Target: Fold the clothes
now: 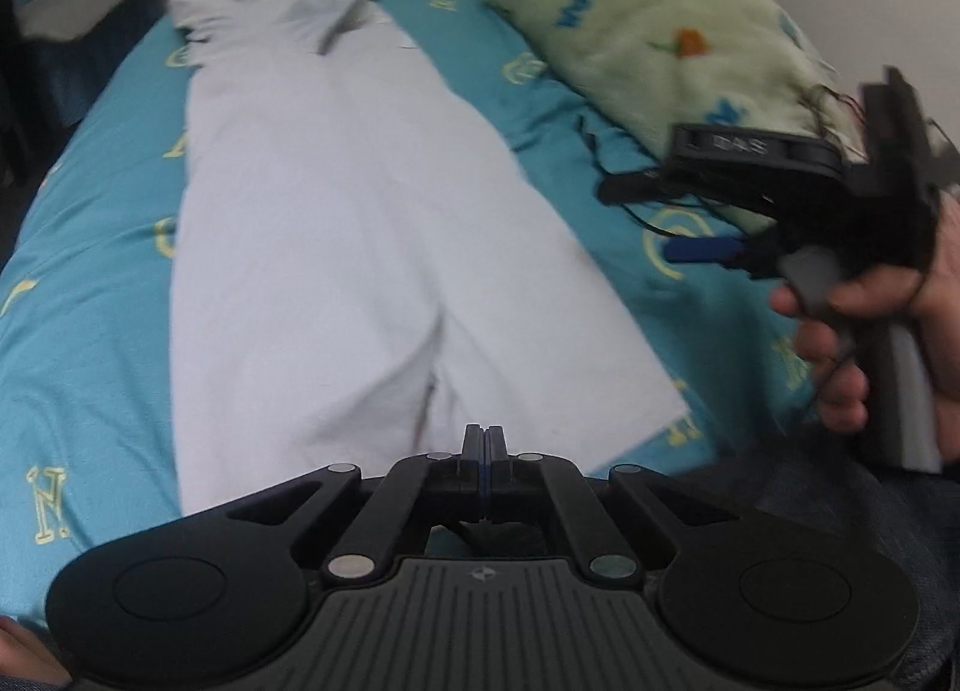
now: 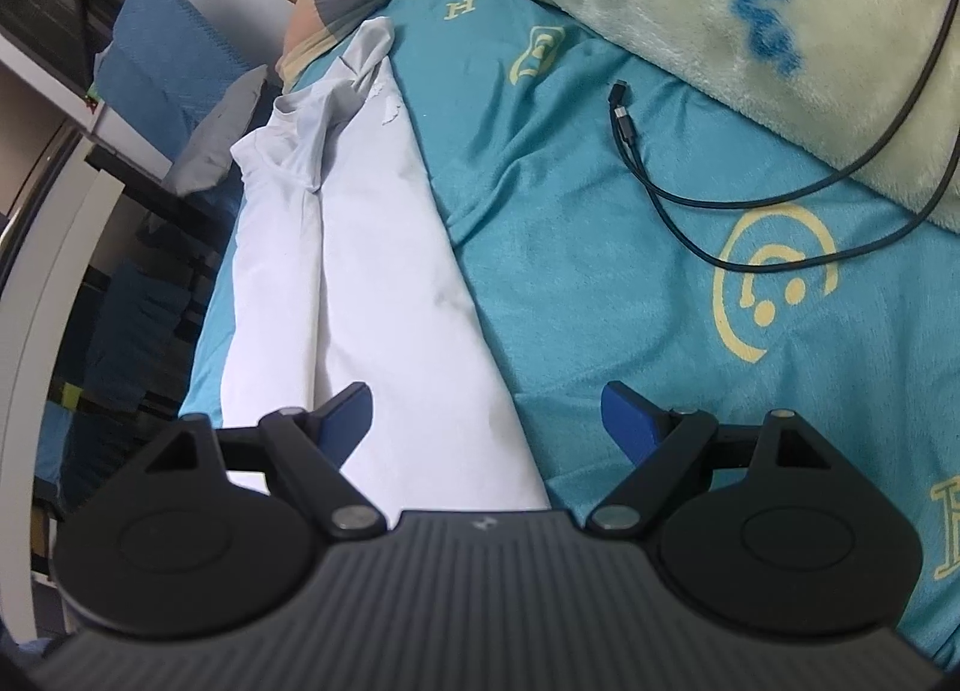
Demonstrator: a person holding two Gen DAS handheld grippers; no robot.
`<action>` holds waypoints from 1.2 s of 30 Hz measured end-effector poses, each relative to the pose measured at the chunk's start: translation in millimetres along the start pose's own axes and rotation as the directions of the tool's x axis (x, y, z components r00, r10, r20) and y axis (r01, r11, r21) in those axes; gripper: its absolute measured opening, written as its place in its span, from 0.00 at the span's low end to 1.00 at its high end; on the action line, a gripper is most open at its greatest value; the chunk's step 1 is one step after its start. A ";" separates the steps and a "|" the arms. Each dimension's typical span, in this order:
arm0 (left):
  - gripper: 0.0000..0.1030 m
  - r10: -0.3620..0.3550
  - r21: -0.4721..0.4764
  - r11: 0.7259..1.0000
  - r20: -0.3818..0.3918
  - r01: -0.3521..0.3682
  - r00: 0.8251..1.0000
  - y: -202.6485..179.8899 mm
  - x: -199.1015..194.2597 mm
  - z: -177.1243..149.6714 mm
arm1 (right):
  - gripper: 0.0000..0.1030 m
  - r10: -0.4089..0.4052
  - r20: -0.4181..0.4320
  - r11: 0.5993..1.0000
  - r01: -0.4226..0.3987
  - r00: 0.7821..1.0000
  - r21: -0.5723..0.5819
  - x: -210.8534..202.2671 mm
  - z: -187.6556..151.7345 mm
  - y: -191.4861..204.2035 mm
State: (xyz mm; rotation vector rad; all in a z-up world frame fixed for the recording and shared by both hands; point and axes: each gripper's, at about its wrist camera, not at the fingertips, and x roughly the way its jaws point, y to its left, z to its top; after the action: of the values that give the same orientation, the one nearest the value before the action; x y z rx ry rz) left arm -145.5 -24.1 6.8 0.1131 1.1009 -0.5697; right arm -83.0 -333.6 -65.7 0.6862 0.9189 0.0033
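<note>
One white garment (image 1: 336, 247) lies lengthwise on the blue bedsheet (image 1: 90, 301), running from 6 o'clock up toward 12 in the left wrist view. The left gripper (image 1: 485, 439) is closed at the garment's near edge; whether cloth is pinched between its pads cannot be told. The right gripper (image 2: 486, 421) stands wide open above the garment's near right edge, holding nothing. One black cable (image 2: 750, 211) lies at 2 o'clock, partly on one green blanket (image 2: 750, 1).

Your right gripper (image 2: 486, 421) hangs with its blue pads wide apart over the near end of the white garment (image 2: 360, 283), which stretches away ahead of the left pad across the turquoise bedsheet (image 2: 570, 247). Ahead and to the right, a black cable (image 2: 672, 199) loops from the sheet up onto the pale green blanket (image 2: 750, 13).
</note>
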 end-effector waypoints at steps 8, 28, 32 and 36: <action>0.74 0.057 -0.290 0.954 -0.090 -0.081 0.994 69.2 12.4 12.2 | 0.82 0.006 -0.005 1.000 -0.006 1.000 -0.001 0.8 -0.4 -0.8; 0.13 0.084 -0.137 0.987 -0.024 -0.086 0.996 57.0 14.5 1.5 | 0.82 0.002 -0.025 0.999 -0.001 1.000 0.044 5.8 0.4 -7.3; 0.15 0.105 -0.136 0.985 -0.037 -0.109 0.994 55.7 10.0 -0.7 | 0.82 0.001 -0.025 0.999 0.001 1.000 0.053 5.1 -0.5 -8.3; 0.50 0.110 -0.173 0.978 -0.051 -0.117 0.993 62.8 13.7 0.6 | 0.82 0.002 -0.029 0.999 0.000 1.000 0.052 6.8 0.4 -8.0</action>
State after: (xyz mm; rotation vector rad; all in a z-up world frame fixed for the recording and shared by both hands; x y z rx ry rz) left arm -109.9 24.0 -16.7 0.0336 1.1722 -0.3671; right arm -80.8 -338.2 -74.9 0.7368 0.9490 -0.0097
